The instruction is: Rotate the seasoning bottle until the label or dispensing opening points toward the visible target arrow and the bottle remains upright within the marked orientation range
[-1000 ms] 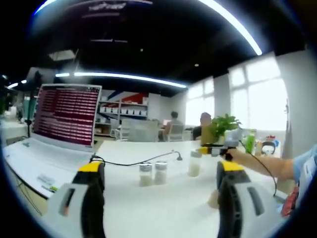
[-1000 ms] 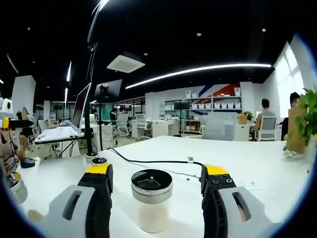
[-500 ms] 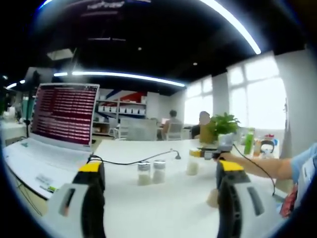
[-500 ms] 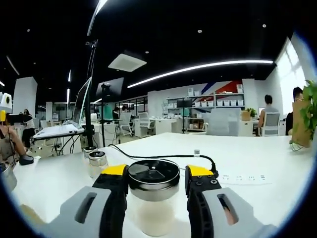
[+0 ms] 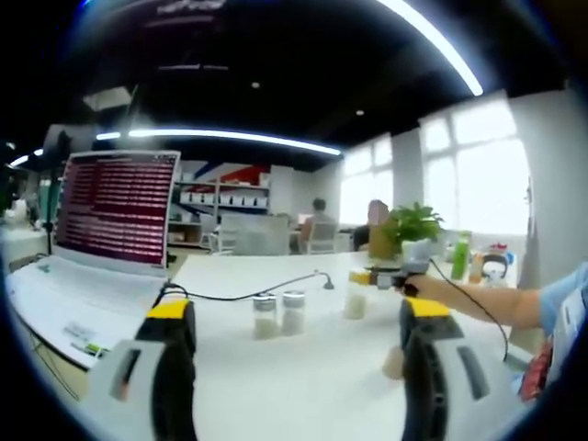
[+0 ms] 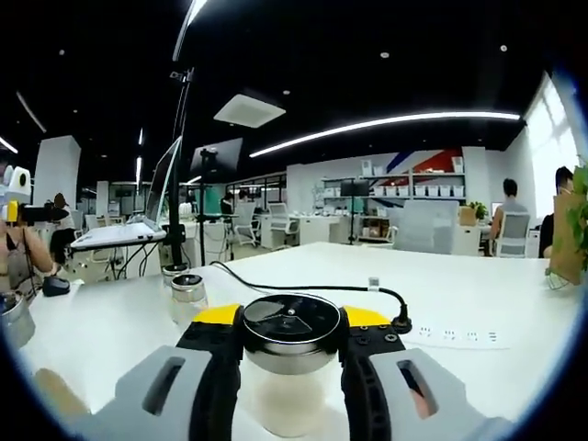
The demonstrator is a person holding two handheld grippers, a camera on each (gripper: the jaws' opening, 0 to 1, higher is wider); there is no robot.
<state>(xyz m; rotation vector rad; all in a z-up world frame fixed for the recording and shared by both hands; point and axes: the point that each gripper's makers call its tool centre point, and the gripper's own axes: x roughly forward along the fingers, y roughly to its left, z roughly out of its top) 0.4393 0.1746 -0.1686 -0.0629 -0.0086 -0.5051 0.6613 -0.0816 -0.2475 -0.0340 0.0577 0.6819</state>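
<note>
The seasoning bottle (image 6: 287, 367) is a clear jar of pale powder with a dark lid, upright on the white table (image 6: 478, 303), clamped by the right hand-held gripper (image 6: 287, 335). The left hand-held gripper (image 5: 299, 317) is spread wide, empty. Laptop (image 5: 101, 239) at 9 o'clock, open-plan office behind.

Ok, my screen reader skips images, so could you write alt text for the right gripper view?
The right gripper is closed around a seasoning bottle with a dark lid, upright on a white table. Behind it stand two smaller jars, a black cable and a power strip.
</note>
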